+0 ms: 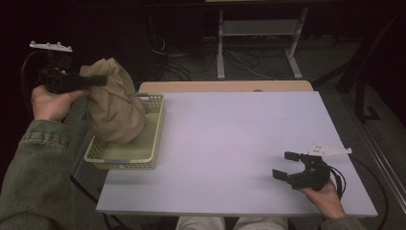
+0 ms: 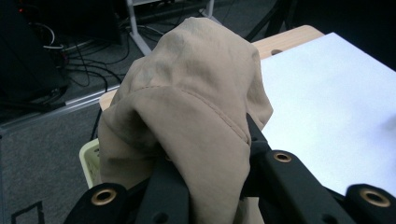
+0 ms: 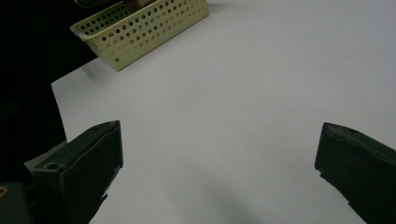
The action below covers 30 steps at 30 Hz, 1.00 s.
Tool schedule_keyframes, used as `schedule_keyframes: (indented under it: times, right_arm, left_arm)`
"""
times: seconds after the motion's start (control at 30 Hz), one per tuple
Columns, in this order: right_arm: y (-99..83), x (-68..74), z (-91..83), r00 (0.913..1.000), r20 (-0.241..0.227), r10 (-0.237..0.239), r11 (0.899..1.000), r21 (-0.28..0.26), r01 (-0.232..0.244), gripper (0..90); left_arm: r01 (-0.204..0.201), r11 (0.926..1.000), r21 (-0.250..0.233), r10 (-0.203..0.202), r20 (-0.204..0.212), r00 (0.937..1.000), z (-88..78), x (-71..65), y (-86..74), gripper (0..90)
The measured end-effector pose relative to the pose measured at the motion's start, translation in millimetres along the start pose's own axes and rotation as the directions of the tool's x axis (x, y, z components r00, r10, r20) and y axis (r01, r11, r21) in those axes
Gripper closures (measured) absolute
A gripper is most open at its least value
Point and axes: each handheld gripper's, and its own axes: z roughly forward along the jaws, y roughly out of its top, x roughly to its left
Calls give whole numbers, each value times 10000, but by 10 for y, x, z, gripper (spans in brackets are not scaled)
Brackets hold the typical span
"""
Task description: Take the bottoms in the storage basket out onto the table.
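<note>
My left gripper (image 1: 98,80) is clamped on a fold of the tan cloth (image 1: 114,103), which hangs below its jaws into the yellow basket (image 1: 152,139). It looks soft, light and floppy, so I'd grip near the seam. My right gripper (image 1: 289,166) rests wide apart, empty.

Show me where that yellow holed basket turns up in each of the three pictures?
High view: the basket sits at the table's left edge, the tan cloth hanging into it.
Left gripper view: a sliver of its rim peeks out at lower left, behind the cloth.
Right gripper view: top left, its perforated wall on the white tabletop.
Shared landmark: the white tabletop.
</note>
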Motion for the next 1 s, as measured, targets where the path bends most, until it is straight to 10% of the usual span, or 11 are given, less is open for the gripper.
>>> schedule_keyframes:
  times: [1.0]
  right_arm:
    - [0, 4, 1, 10000, 29, -28, 10000, -21, 28, 7]
  left_arm:
    - [-1433, 9896, -88, 1434, 1037, 9842, -208, -431, 418, 767]
